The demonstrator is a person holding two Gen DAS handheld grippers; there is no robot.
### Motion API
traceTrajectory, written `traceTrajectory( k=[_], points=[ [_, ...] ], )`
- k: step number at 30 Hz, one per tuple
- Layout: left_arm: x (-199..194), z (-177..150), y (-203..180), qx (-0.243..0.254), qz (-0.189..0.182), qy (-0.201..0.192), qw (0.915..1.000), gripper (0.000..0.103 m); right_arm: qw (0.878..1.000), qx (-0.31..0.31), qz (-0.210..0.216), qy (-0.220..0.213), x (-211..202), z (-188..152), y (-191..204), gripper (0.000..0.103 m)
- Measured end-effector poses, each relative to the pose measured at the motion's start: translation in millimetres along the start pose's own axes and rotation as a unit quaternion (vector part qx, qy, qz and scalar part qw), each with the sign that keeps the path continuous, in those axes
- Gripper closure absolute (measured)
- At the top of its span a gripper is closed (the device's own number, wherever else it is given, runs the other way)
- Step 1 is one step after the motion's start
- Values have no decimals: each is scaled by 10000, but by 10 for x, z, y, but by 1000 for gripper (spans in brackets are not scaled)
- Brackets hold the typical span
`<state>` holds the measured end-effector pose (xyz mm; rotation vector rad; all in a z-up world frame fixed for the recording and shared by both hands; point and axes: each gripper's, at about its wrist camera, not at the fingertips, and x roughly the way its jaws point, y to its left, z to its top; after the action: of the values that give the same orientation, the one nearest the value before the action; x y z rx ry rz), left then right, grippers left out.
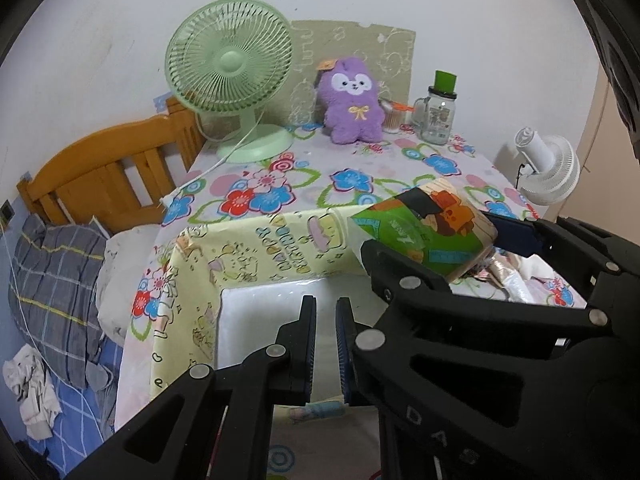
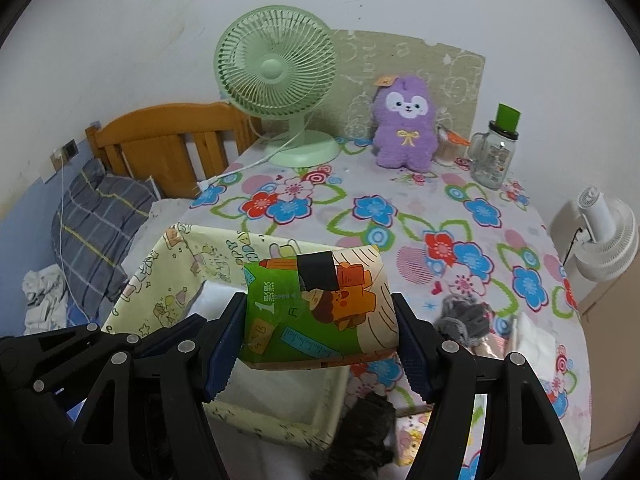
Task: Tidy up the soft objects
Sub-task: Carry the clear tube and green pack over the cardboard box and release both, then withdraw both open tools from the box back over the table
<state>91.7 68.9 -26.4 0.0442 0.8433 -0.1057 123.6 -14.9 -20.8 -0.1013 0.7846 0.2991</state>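
My right gripper (image 2: 318, 344) is shut on a soft green and orange tissue pack (image 2: 320, 312) and holds it over the right rim of a pale yellow fabric storage box (image 2: 160, 280). In the left wrist view the tissue pack (image 1: 424, 228) and right gripper (image 1: 432, 248) hang at the box's (image 1: 192, 280) right side. My left gripper (image 1: 325, 344) is nearly shut and empty, hovering over the box's white inside. A purple plush toy (image 2: 404, 128) sits upright at the back of the table. A grey soft item (image 2: 464, 316) and a black one (image 2: 364, 440) lie right of the box.
A green desk fan (image 2: 280, 80) and its cord stand at the back left of the flowered tablecloth (image 2: 400, 208). A glass jar with a green lid (image 2: 496, 152) stands at the back right. A white fan (image 2: 600, 236) is off the right edge. A wooden bed (image 2: 168, 140) lies left.
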Motion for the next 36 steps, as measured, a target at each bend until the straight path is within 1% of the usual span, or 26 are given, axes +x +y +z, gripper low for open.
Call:
traceTrajectory(
  k=[1, 3, 4, 7, 8, 11, 16, 21, 24, 26, 36],
  points=[
    [26, -8, 32, -26, -12, 41, 10000, 92, 10000, -7, 7, 24, 30, 9, 17, 31],
    [65, -13, 68, -47, -27, 120, 9999, 79, 10000, -7, 16, 56, 80, 26, 37, 31],
    [91, -14, 88, -62, -15, 148, 9999, 68, 10000, -11, 17, 74, 109, 36, 48, 31],
    [145, -8, 143, -97, 56, 173, 9998, 57, 9999, -13, 42, 115, 183, 66, 65, 31],
    [166, -2, 162, -104, 63, 203, 9997, 50, 9999, -16, 54, 124, 205, 76, 70, 31],
    [217, 13, 220, -141, 144, 214, 9996, 41, 9998, -65, 32, 171, 258, 98, 102, 31],
    [294, 23, 327, -252, 203, 264, 9991, 32, 9994, -165, 175, 239, 353, 121, 163, 29],
    [369, 14, 377, -267, 295, 368, 9985, 28, 9986, -152, 256, 444, 496, 116, 198, 26],
    [384, 17, 372, -257, 289, 382, 9985, 25, 9982, -136, 280, 505, 537, 113, 192, 21],
    [383, 21, 361, -236, 285, 367, 9986, 23, 9984, -134, 248, 497, 537, 109, 187, 19],
    [328, 51, 250, -147, 274, 288, 9991, 20, 9992, -198, -9, 349, 421, 77, 124, 18]
  ],
)
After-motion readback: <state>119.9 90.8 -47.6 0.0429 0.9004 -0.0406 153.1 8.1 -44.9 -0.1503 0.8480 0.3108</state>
